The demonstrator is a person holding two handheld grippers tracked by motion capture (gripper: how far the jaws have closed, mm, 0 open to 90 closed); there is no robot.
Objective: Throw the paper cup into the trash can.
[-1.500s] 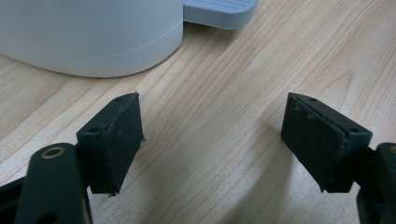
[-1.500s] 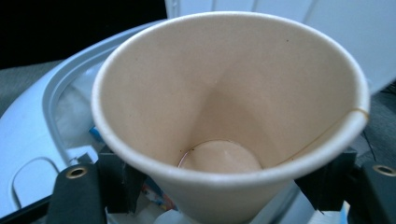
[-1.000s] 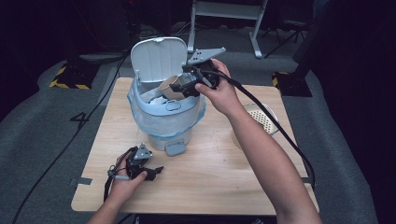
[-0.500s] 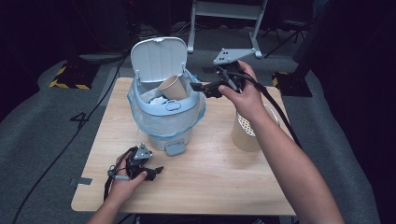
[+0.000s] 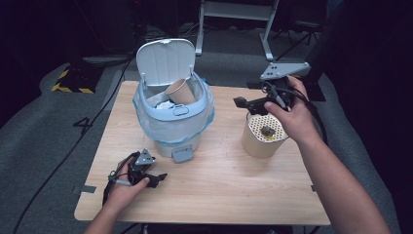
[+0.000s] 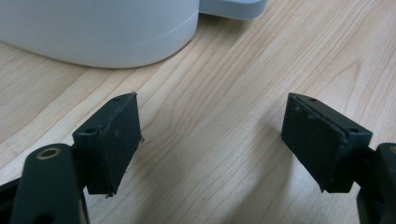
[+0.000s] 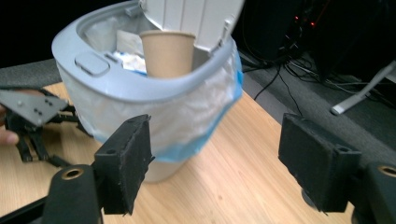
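Our right hand-held gripper (image 5: 243, 103) moved away from the bin (image 5: 174, 117), jaws wide and empty; next we should grab cups gently.

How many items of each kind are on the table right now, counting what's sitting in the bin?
Pedal bin: 1
Brown paper cup in the bin: 1
Tan perforated-top container: 1
Tongs, both open, left and right: 2
Total: 5
White crumpled waste in the bin can't be counted.
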